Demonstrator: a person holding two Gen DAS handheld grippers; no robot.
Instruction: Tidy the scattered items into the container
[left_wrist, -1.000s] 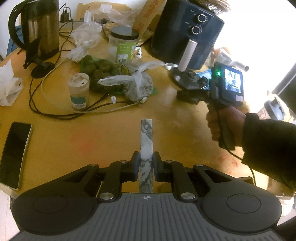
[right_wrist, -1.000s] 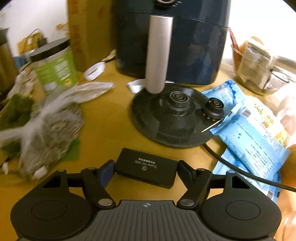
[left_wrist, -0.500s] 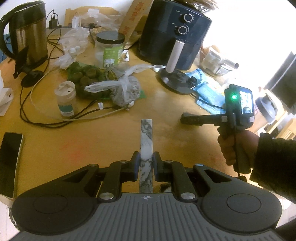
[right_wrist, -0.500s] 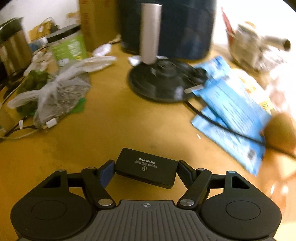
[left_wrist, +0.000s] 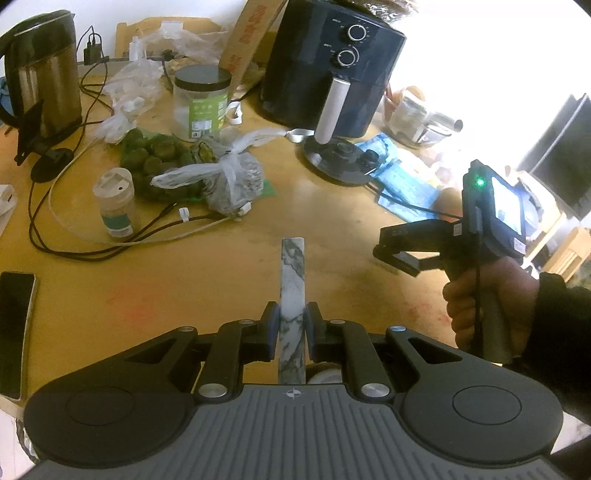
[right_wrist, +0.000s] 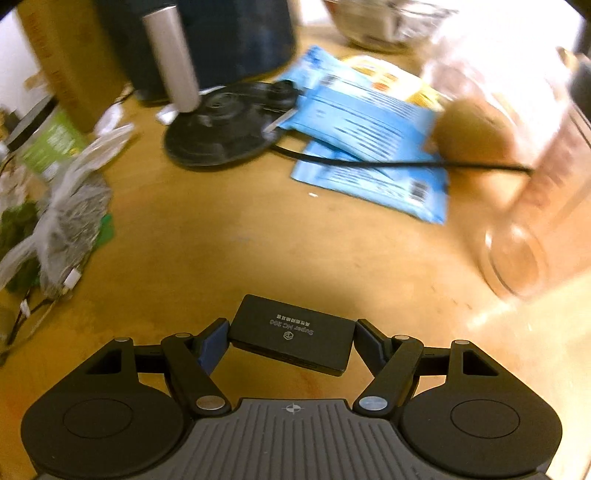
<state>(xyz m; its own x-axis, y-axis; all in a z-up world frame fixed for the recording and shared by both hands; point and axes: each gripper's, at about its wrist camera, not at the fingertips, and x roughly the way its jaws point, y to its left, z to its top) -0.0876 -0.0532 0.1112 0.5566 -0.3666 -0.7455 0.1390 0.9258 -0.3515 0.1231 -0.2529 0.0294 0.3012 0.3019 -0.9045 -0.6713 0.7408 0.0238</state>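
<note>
My left gripper (left_wrist: 290, 325) is shut on a white-and-grey marbled bar (left_wrist: 293, 280) that sticks out forward, held above the wooden table (left_wrist: 207, 280). My right gripper (right_wrist: 291, 336) is shut on a flat black box (right_wrist: 293, 334) with white print, gripped by its short ends and tilted slightly. In the left wrist view the right gripper (left_wrist: 397, 256) hovers over the table at the right, held by a hand (left_wrist: 480, 295) in a dark sleeve. No container for the items can be made out for certain.
A dark air fryer (left_wrist: 328, 70), a black kettle base (left_wrist: 340, 162), blue packets (right_wrist: 369, 147), a clear jar (right_wrist: 528, 206), a lidded jar (left_wrist: 201, 101), tied plastic bags (left_wrist: 229, 177), cables (left_wrist: 110, 243), a small bottle (left_wrist: 116, 206), a kettle (left_wrist: 40, 74) and a phone (left_wrist: 13, 328) crowd the table.
The right gripper has pulled back from the kettle base toward the table's front right, the black box still in it. The left view has risen and drawn back, bar still held.
</note>
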